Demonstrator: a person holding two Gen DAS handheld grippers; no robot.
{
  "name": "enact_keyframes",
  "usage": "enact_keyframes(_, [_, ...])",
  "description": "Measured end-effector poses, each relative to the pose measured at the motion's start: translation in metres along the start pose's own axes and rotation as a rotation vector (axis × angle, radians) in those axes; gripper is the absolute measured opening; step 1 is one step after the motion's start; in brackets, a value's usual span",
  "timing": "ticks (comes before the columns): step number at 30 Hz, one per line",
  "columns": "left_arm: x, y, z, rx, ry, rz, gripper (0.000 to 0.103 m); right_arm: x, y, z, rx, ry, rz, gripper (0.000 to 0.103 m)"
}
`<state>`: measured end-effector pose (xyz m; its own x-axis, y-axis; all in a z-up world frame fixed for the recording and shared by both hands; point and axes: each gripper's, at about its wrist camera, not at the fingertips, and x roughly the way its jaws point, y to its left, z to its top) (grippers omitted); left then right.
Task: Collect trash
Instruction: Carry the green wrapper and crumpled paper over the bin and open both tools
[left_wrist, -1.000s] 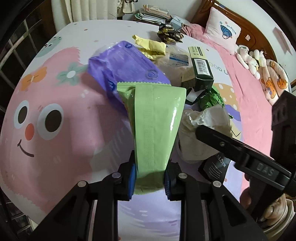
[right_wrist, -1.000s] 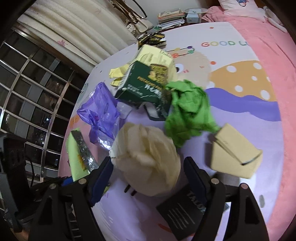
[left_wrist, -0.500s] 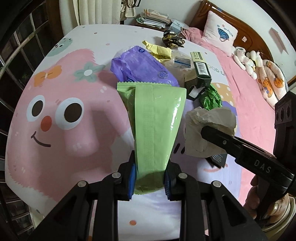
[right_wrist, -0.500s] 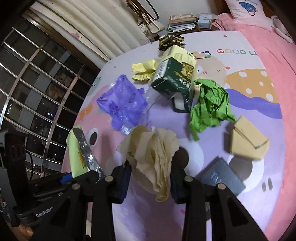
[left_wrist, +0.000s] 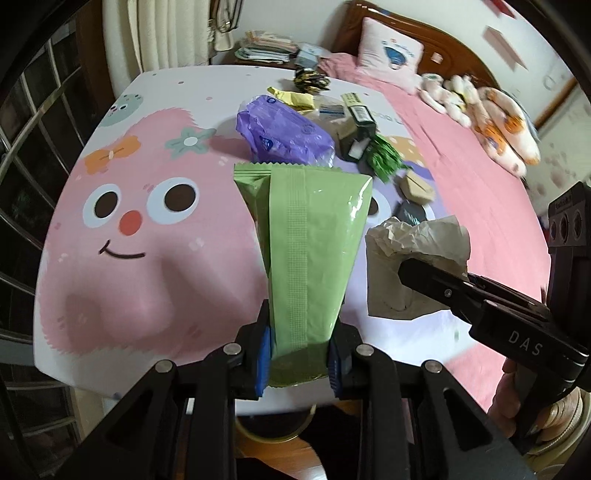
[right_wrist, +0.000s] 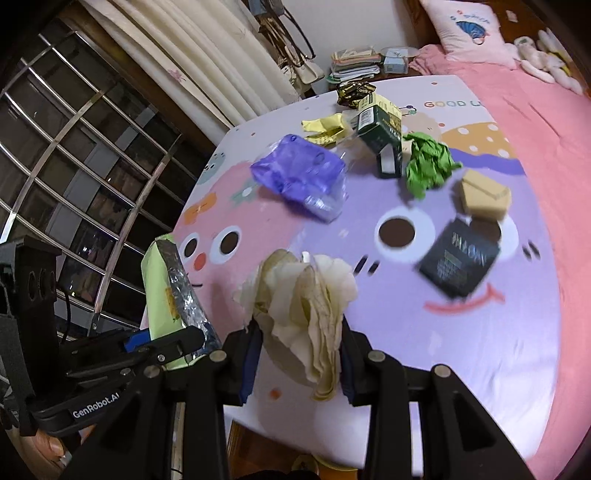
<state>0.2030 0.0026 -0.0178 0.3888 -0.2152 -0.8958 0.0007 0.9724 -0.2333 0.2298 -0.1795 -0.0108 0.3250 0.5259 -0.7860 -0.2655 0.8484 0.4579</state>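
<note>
Green wrapper (left_wrist: 303, 258) and crumpled paper (right_wrist: 310, 306) each sit clamped between hand-held gripper pads.

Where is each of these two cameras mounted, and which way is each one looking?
Left wrist: on the left gripper, facing down its fingers at the green wrapper it grips above the bed; a hand shows lower right.
Right wrist: on the right gripper, facing down at the crumpled tissue it grips; a fingertip shows lower left.
Shared: each sees the other gripper, the purple bag and the green paper.
</note>
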Motion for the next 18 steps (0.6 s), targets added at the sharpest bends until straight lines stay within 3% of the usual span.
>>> enact_keyframes(11, [-0.055,0.037,-0.082,0.177,-0.003,-0.074,0.023,-0.039,0.059,-0.119,0.165,-0.115,-0.091,0.036])
enact_keyframes(18, [-0.068,0.046,-0.136,0.245,0.05,-0.122,0.023,-0.058,0.075,-0.184,0.251,-0.137,-0.142,0.036])
